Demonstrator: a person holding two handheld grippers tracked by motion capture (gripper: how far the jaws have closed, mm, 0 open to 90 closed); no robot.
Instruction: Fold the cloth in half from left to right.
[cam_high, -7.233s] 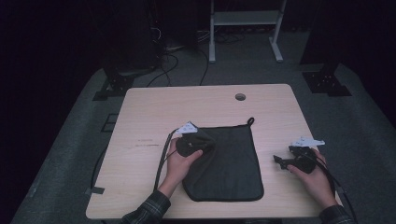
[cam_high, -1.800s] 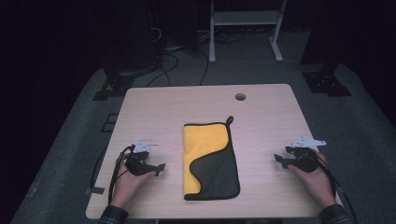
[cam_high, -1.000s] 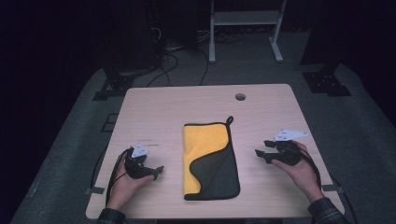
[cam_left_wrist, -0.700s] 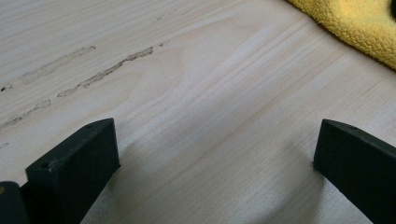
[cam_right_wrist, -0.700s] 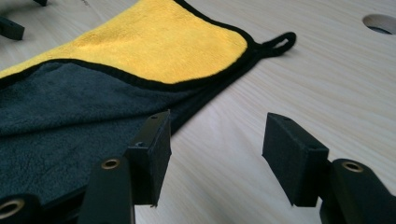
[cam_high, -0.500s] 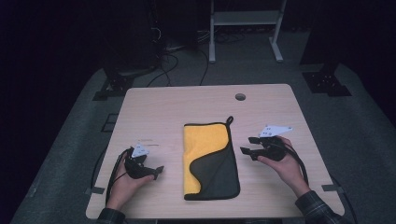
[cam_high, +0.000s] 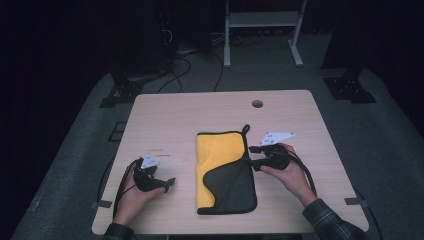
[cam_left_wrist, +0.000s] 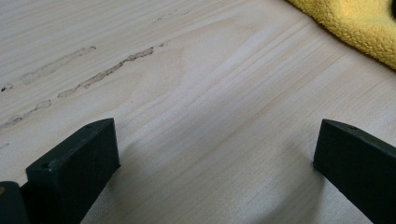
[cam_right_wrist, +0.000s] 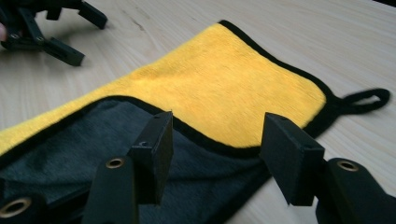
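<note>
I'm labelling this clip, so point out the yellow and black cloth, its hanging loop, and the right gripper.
cloth (cam_high: 220, 155): high view, on its yellow face.
hanging loop (cam_right_wrist: 366, 100): right gripper view, on the black cord.
right gripper (cam_high: 254, 156): high view, midway between its fingertips at the cloth's edge.

1. Cloth (cam_high: 220, 155): yellow face, dark grey folded-over side, black edging and black loop.
2. Right gripper (cam_high: 253, 156): black, pale grey plate on top.
3. Left gripper (cam_high: 169, 184): black.
4. Table (cam_high: 170, 117): pale wood grain.
5. Sleeve (cam_high: 330, 222): dark plaid.
</note>
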